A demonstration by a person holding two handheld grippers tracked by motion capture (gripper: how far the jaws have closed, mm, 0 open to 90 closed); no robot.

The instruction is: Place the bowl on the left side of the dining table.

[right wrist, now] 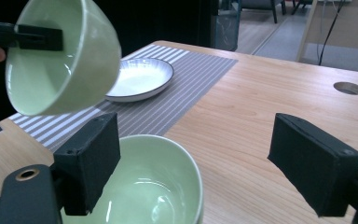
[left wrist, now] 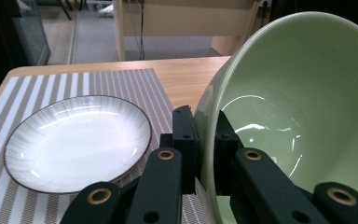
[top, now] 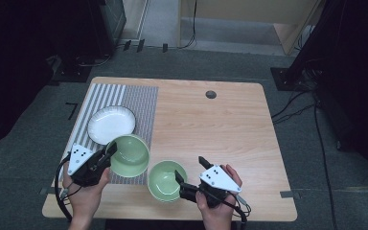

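The left gripper point(top: 109, 151) clamps the rim of a tilted green bowl point(top: 131, 154), lifted over the striped mat point(top: 141, 103). At four o'clock from it, a second bowl point(top: 165, 179) sits on the table point(top: 220, 129), beside the right gripper point(top: 190, 172), whose jaws are spread. Glazed ceramic: probably stiff, slippery, breakable; pinch the rim.

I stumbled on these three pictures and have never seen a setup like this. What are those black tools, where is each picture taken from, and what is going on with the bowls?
A person stands at a wooden table with a hand-held gripper in each hand: a two-jaw clamp with a camera on it. The high view looks down from above; the other two look along each clamp's jaws.

On the table lie a striped placemat with a white plate on it.

The left hand-held gripper is shut on the rim of a lifted green bowl, tilted in the air. The right hand-held gripper is open, its jaws either side of the second green bowl's rim, not pressing it. That bowl sits on the table.
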